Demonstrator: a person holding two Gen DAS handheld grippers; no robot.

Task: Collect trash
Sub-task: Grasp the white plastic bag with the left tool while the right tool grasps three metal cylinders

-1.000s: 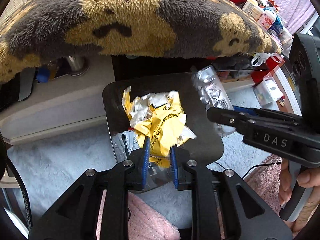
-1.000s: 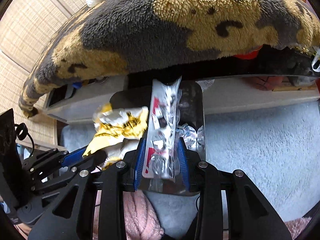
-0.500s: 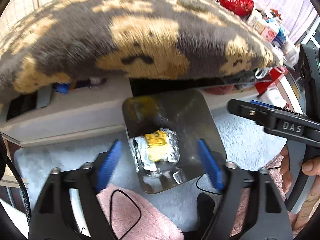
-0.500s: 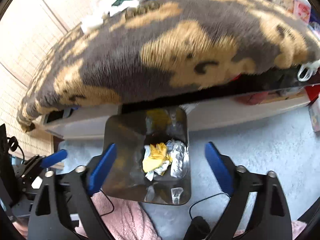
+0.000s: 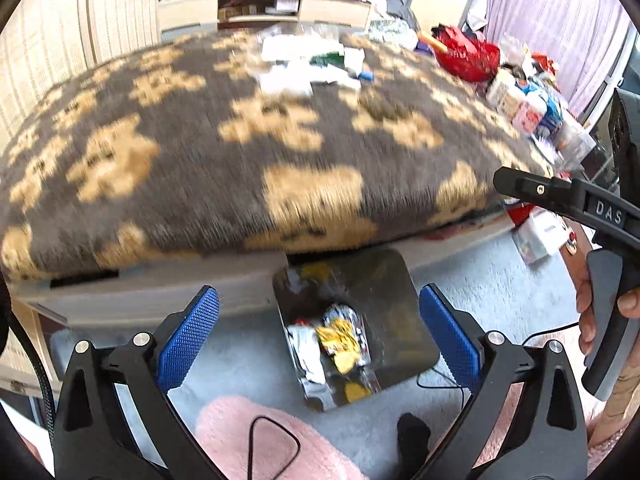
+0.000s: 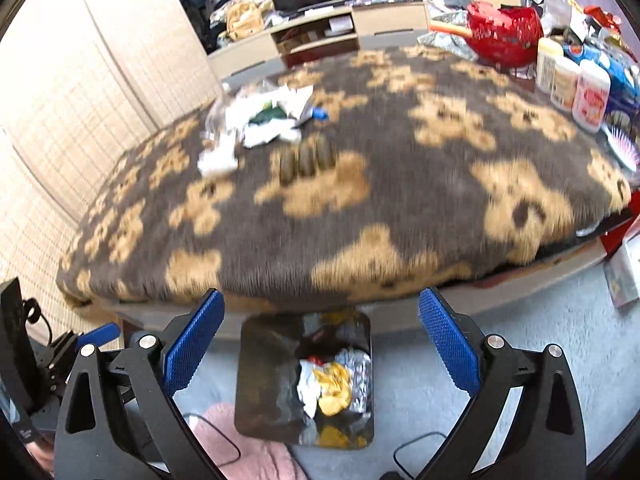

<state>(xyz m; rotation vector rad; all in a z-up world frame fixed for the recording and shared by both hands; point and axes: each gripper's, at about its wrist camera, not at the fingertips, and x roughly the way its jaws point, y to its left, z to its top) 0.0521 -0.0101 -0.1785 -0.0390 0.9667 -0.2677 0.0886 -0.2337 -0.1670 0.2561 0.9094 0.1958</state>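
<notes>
Nearest the cameras, the left claw [image 5: 319, 330] and the right claw [image 6: 320, 330] were both seen spread wide with nothing between their blue pads; their jaws had just been opening, and no wrapper was left in either. The right claw was also caught at the right edge of the left wrist view, gripped by a hand [image 5: 592, 312].

Just beyond the fingers, on the pale carpet [image 5: 248, 356], the shiny metal bin [image 6: 260, 380] was found standing against the front edge of the low table [image 5: 140, 296]. Inside it a crumpled yellow wrapper [image 6: 334, 386] and pieces of silver foil packaging [image 6: 360, 364] were seen lying together, so that part of the collecting was judged done. A pink fluffy rug [image 5: 256, 440] with a thin black cable across it was noted closer in than the bin.

Farther off, on the brown bear-patterned blanket [image 6: 360, 216] covering the table, a heap of white tissue and torn packets [image 6: 260, 124] was still seen uncollected, with three dark oval pieces [image 6: 306, 162] just in front of it; what these were could not be told through the blur. At the far right edge, a red bag [image 6: 504, 36] and several jars [image 6: 576, 84] were made out; whether they counted as trash could not be judged. More trips to the bin were therefore reckoned to be left.
</notes>
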